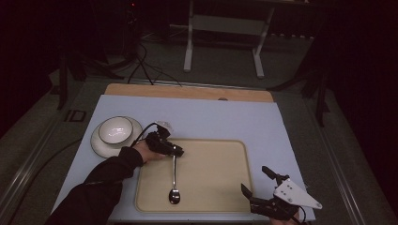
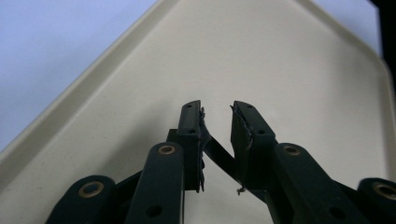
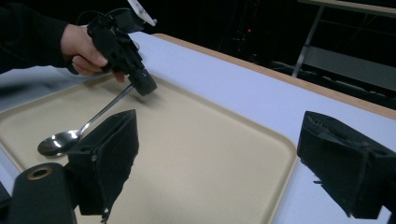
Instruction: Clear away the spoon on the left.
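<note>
A metal spoon lies lengthwise on the beige tray, its bowl resting near the tray's front edge. My left gripper is shut on the far end of the spoon's handle, which slants up off the tray. In the left gripper view the dark handle crosses between the jaws above the tray. My right gripper hangs open over the tray's front right corner, holding nothing. Its wide-set jaws frame the right gripper view.
A white bowl sits on a white plate at the left of the pale blue mat. A wooden table edge runs along the back, with a white stand on the floor beyond.
</note>
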`<state>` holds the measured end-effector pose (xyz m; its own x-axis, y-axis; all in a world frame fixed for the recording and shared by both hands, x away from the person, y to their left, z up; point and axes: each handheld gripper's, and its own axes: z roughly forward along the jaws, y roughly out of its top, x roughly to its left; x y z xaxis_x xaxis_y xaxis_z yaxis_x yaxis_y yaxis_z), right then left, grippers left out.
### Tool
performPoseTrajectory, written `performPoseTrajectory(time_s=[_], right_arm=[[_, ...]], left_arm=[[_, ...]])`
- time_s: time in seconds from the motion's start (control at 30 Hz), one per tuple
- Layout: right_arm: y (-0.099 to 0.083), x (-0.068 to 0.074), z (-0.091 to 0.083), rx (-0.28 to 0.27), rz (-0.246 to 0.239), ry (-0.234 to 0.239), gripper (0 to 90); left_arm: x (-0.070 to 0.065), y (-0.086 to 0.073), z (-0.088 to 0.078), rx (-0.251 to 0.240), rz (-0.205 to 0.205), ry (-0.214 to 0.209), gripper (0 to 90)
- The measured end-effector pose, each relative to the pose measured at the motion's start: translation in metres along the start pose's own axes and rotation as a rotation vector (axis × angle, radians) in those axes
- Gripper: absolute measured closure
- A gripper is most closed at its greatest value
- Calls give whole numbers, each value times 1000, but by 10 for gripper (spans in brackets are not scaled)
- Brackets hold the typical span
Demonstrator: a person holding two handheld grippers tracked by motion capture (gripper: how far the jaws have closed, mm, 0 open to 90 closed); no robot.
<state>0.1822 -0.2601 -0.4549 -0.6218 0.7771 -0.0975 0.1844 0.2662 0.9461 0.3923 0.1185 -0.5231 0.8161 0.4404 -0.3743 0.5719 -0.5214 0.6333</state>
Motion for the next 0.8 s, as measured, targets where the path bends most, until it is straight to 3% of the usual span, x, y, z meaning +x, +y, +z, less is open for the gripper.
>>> performPoseTrajectory(time_s=[0.13, 0.33, 0.47, 0.8], right_arm=[[0, 0, 0, 1, -2, 6, 127], [0, 0, 1, 0, -2, 6, 128], [0, 0, 1, 1, -2, 8, 128], [0, 0, 1, 0, -3, 9, 128]], left_arm=[[1, -3, 3, -3, -16, 16, 740], [-2, -5, 10, 27, -9, 83, 717], [-2, -5, 10, 9, -18, 114, 716], [-6, -5, 7, -20, -3, 194, 571]])
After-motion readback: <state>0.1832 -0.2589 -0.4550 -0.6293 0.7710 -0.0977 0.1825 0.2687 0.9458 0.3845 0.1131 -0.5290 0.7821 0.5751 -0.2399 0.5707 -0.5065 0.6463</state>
